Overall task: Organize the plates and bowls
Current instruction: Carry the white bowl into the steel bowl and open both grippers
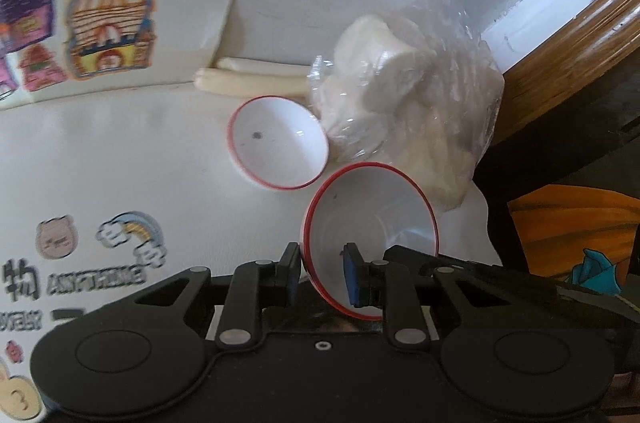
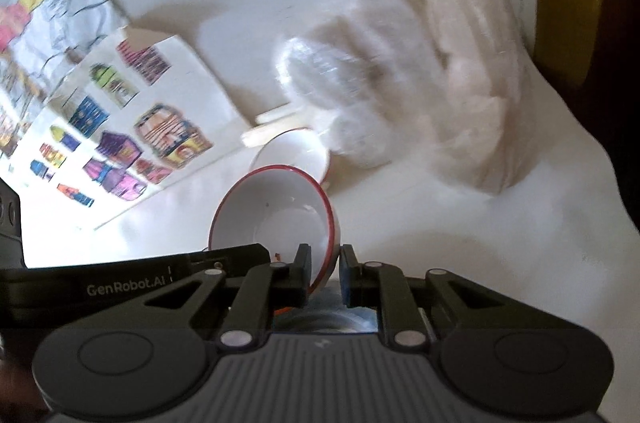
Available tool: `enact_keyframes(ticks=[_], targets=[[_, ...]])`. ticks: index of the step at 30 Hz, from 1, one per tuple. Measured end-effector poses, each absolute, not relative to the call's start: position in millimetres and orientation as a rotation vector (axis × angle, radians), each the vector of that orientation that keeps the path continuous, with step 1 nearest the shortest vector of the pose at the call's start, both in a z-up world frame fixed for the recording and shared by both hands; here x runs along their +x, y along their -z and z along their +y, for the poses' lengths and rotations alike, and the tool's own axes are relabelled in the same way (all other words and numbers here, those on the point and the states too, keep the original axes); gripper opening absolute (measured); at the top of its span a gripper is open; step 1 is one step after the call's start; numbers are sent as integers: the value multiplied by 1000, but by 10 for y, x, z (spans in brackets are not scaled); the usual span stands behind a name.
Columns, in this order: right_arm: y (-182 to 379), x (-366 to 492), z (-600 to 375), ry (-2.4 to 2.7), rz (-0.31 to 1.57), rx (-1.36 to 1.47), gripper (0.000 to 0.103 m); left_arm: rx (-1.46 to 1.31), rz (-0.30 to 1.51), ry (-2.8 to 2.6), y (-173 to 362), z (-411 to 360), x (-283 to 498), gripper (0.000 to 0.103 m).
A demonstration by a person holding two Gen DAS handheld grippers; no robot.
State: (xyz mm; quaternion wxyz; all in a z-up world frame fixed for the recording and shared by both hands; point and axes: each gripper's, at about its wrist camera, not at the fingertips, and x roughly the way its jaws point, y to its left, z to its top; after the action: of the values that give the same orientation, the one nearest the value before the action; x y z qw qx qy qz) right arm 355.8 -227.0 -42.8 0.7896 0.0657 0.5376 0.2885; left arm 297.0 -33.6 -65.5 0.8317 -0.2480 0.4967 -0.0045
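Note:
A white bowl with a red rim [image 1: 372, 207] is tilted above the white table, and both grippers hold it. My left gripper [image 1: 322, 263] is shut on its left wall, with the blue pad inside the bowl. In the right wrist view the same bowl [image 2: 276, 219] has its right wall pinched in my right gripper [image 2: 326, 263]. The left gripper's black body [image 2: 120, 283] comes in at the bowl's lower left. A second red-rimmed white bowl [image 1: 276, 147] sits upright on the table just beyond, seen partly hidden behind the held bowl [image 2: 296, 151].
A clear plastic bag of white lumps [image 1: 400, 103] [image 2: 440, 83] lies right behind the bowls. Two cream sticks [image 1: 248, 79] and colourful sticker sheets [image 1: 108, 27] [image 2: 132, 127] lie to the left. The table's wooden edge [image 1: 580, 23] runs along the right.

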Motion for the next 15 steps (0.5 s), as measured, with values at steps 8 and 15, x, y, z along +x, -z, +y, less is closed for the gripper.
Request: enact_keyframes(ticks=[8,15], targets=[[317,3119,-2021,-656,1160,106,16,-536,1058,-1,630,-47,2528,23],[300,2670,-1791,-705,1197,52,18,-557,1067,-26,605,220,2143,24]])
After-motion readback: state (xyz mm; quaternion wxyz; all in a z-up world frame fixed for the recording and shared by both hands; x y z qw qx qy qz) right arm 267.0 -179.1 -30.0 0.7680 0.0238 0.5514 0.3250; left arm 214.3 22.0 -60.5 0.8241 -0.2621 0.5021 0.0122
